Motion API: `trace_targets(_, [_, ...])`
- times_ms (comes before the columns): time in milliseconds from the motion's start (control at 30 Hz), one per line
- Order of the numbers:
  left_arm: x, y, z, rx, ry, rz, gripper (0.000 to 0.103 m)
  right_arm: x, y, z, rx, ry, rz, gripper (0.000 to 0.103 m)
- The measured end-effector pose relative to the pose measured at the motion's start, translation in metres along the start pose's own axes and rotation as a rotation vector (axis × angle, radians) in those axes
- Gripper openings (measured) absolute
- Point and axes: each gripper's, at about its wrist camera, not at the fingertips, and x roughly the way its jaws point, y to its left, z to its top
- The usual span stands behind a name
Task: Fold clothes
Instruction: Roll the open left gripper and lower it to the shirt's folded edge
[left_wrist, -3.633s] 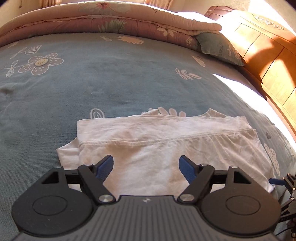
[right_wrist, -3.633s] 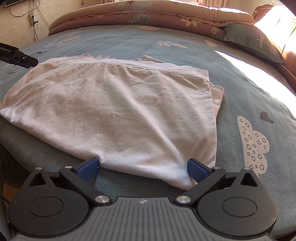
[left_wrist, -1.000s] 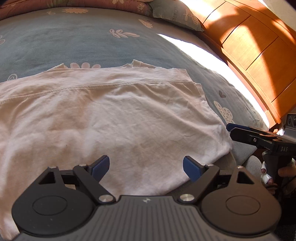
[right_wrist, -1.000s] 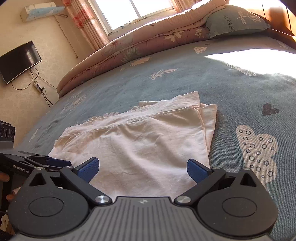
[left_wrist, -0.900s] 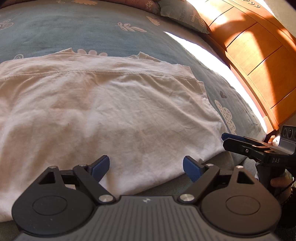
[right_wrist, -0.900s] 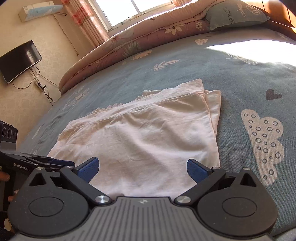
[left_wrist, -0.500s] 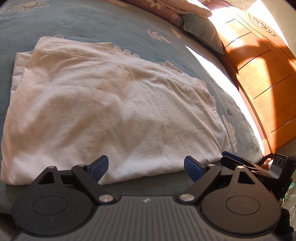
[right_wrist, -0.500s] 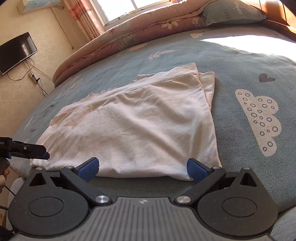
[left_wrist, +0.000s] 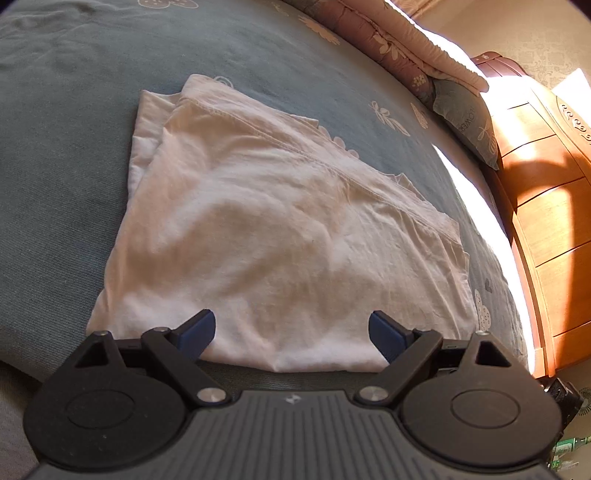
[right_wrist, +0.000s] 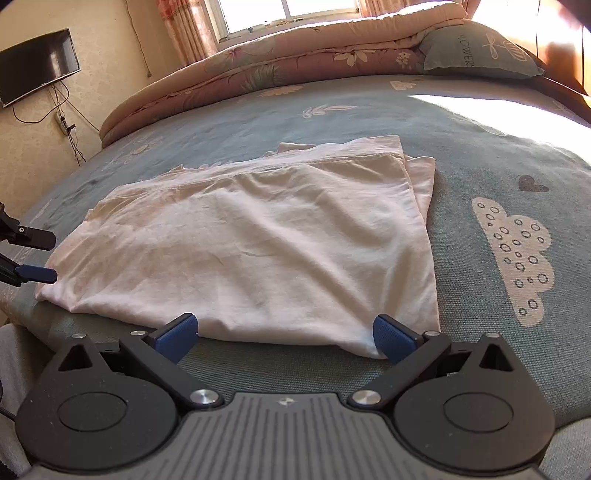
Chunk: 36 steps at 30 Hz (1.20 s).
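Sunlit bedroom, blue patterned bedspread (right_wrist: 480, 155) across a wide bed, window and curtains behind. White garment (right_wrist: 258, 243) lying flat near the bed's front edge, already doubled over: stitched hem running along the far side, a second layer peeking out at the right edge in the right wrist view and at the far left corner in the left wrist view. Lightly creased, roughly rectangular, front edge just short of the mattress edge. Fits either a half-way fold awaiting another pass or a finished one; not settled by these views.

Left tongs (left_wrist: 291, 328) spread wide, grasping nothing, poised low at the garment's front edge near its left corner, blue pads either side of the cloth without visibly touching it. Right tongs (right_wrist: 284, 332) likewise released and empty, level with the same front edge toward the right corner, right pad just beside the corner tip. Seemingly placed one per corner so that both ends of the front edge could be taken up together, kept low to meet thin fabric lying on a soft surface.

Around: rolled floral quilt (right_wrist: 295, 59) and grey-green pillow (right_wrist: 476, 48) at the far side, well apart from the garment; wooden headboard (left_wrist: 546, 221) to the right; wall-mounted television (right_wrist: 37, 66) at left. Nothing lying on the garment or between it and the tongs
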Motion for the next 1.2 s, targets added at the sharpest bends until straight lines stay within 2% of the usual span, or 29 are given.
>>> trace_targets(67, [0.0, 0.002, -0.002, -0.005, 0.004, 0.01, 0.09, -0.001, 0.0, -0.001, 0.009, 0.001, -0.004, 0.103])
trace_targets(167, [-0.011, -0.003, 0.001, 0.023, -0.029, -0.053, 0.09, -0.002, 0.001, 0.0, 0.002, 0.016, -0.011, 0.103])
trace_targets(233, [-0.015, -0.006, 0.006, 0.035, -0.046, -0.065, 0.09, -0.001, 0.004, 0.001, -0.011, 0.029, -0.02, 0.103])
trace_targets(333, [-0.012, -0.003, 0.008, 0.046, -0.033, -0.029, 0.09, 0.001, 0.007, 0.003, -0.02, 0.042, -0.039, 0.103])
trace_targets(500, [-0.015, 0.008, 0.006, 0.071, -0.018, -0.015, 0.089, 0.001, 0.011, 0.001, -0.039, 0.045, -0.062, 0.103])
trace_targets(667, [-0.019, 0.018, 0.004, 0.095, -0.002, -0.001, 0.09, 0.003, 0.018, 0.004, -0.066, 0.089, -0.098, 0.103])
trace_targets(767, [-0.021, 0.025, 0.003, 0.11, 0.007, 0.007, 0.09, -0.004, 0.021, 0.01, -0.025, 0.109, -0.105, 0.103])
trace_targets(833, [-0.022, 0.029, 0.002, 0.12, 0.014, 0.012, 0.09, -0.016, 0.026, 0.015, -0.005, 0.089, -0.083, 0.103])
trace_targets(933, [-0.027, 0.031, 0.002, 0.125, 0.003, -0.011, 0.09, -0.028, 0.045, 0.027, -0.07, 0.041, -0.068, 0.103])
trace_targets(1033, [-0.026, 0.026, 0.005, 0.128, -0.021, -0.042, 0.09, -0.016, 0.071, 0.039, -0.155, 0.04, -0.085, 0.103])
trace_targets(1200, [-0.008, 0.023, 0.002, 0.165, 0.003, 0.005, 0.092, 0.027, 0.115, 0.036, -0.234, 0.051, -0.066, 0.103])
